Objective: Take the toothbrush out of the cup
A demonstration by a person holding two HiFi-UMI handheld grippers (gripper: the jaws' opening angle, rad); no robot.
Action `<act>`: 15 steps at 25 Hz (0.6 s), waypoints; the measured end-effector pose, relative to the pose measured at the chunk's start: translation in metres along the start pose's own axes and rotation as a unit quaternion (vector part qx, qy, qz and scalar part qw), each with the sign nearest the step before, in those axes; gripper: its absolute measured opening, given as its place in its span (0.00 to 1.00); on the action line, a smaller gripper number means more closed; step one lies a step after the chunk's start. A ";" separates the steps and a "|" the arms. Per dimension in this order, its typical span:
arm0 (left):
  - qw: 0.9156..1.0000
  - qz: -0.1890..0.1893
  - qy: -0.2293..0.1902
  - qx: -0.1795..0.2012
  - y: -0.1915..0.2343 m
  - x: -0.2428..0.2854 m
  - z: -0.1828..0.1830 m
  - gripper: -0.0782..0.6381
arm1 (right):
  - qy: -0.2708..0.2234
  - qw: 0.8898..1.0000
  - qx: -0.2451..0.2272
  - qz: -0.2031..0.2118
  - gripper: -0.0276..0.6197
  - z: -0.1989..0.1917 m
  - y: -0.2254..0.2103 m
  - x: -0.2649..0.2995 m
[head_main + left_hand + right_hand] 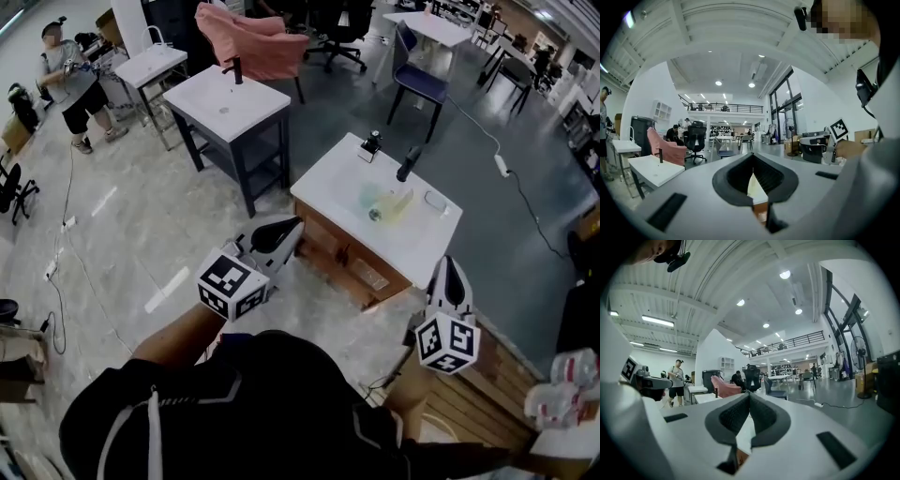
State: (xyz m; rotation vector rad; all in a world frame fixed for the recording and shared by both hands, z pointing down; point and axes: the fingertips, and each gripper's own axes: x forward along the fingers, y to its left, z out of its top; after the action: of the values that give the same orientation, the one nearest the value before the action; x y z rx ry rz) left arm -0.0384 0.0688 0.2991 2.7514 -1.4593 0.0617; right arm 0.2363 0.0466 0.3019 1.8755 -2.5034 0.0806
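A white sink cabinet (330, 184) with a black tap (408, 163) stands ahead of me in the head view. A pale yellow-green clear cup (390, 205) rests in its basin; the toothbrush cannot be made out at this distance. My left gripper (296, 225) is held level, short of the cabinet's near left corner, jaws shut and empty. My right gripper (448, 262) hovers near the cabinet's front right corner, also shut with nothing in it. In the left gripper view the pads of the left gripper (752, 161) meet, and in the right gripper view so do those of the right gripper (749, 399).
A second white sink table (254, 112) stands behind to the left, with a pink armchair (255, 43) and a blue chair (418, 81) beyond. A person (71, 84) stands far left. Wooden slats (487, 394) lie at lower right. A cable and power strip (502, 165) cross the floor.
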 end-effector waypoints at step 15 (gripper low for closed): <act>0.999 -0.049 0.011 0.004 0.018 0.118 -0.013 0.12 | 0.001 0.999 -0.003 -0.052 0.05 -0.005 -0.056 0.038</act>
State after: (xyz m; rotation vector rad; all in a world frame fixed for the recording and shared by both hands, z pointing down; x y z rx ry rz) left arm 0.0127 -0.0378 0.3176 2.8142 -1.3190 0.0940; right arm 0.2796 -0.0048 0.3107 1.9976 -2.3968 0.0724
